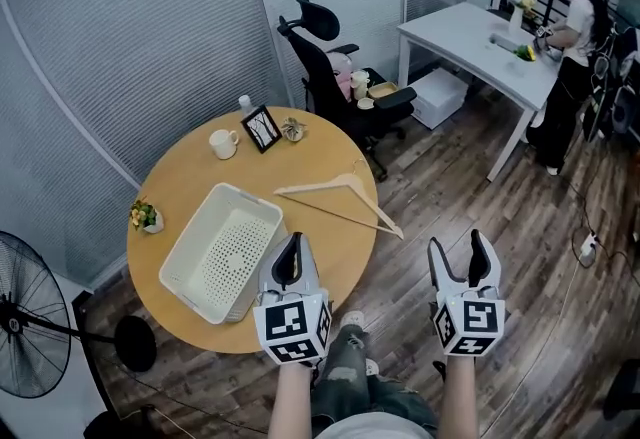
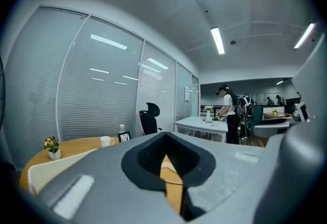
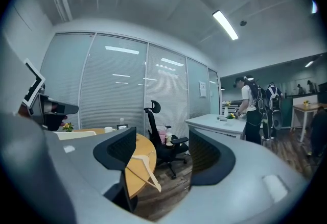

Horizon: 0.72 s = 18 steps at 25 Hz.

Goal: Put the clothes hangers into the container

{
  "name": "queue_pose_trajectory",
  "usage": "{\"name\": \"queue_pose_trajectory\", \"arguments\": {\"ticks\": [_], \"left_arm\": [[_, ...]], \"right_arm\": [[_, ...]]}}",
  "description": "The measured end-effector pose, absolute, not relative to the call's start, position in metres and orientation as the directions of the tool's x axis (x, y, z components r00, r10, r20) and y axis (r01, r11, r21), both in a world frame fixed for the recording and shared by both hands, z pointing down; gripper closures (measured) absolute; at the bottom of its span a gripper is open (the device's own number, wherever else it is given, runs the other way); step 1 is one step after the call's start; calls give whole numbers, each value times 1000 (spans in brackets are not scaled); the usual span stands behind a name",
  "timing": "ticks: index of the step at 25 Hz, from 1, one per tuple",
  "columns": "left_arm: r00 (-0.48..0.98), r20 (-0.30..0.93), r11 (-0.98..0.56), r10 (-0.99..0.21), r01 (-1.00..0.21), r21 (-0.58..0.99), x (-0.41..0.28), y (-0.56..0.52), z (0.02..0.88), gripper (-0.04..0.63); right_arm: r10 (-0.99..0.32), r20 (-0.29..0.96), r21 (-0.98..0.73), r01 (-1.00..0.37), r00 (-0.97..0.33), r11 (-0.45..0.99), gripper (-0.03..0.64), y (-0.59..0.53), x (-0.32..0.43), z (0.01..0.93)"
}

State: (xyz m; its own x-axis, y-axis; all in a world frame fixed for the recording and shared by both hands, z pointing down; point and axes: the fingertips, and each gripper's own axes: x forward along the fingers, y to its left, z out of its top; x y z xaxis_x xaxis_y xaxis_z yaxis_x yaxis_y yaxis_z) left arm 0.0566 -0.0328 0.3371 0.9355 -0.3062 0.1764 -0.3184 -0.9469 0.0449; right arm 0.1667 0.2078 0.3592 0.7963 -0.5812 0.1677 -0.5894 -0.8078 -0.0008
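Observation:
A wooden clothes hanger [image 1: 340,197] lies flat on the right side of the round wooden table [image 1: 190,182], one arm reaching past the edge. To its left stands a white perforated basket [image 1: 225,252], empty. My left gripper [image 1: 288,262] hovers over the table's near edge beside the basket, jaws shut with nothing between them. My right gripper [image 1: 465,262] hangs over the floor right of the table, open and empty. In the right gripper view the hanger [image 3: 144,168] shows between the spread jaws of that gripper [image 3: 162,159]. The left gripper [image 2: 166,159] shows only a thin slit.
A white cup [image 1: 223,143], a photo frame [image 1: 262,128], a small ornament [image 1: 292,131] and a potted plant [image 1: 146,217] sit along the table's far side. A black office chair [image 1: 335,77] stands behind it. A fan [image 1: 30,327] is at left. A person [image 1: 570,37] works at a white desk [image 1: 470,37].

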Motion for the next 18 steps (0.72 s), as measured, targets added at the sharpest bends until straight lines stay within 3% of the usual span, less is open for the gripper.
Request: {"name": "queue_pose_trajectory", "arguments": {"ticks": [18], "left_arm": [[936, 221, -955, -274, -292, 55, 191, -93, 367, 595]], "right_arm": [[-607, 231, -38, -616, 761, -787, 282, 136, 294, 388]]}}
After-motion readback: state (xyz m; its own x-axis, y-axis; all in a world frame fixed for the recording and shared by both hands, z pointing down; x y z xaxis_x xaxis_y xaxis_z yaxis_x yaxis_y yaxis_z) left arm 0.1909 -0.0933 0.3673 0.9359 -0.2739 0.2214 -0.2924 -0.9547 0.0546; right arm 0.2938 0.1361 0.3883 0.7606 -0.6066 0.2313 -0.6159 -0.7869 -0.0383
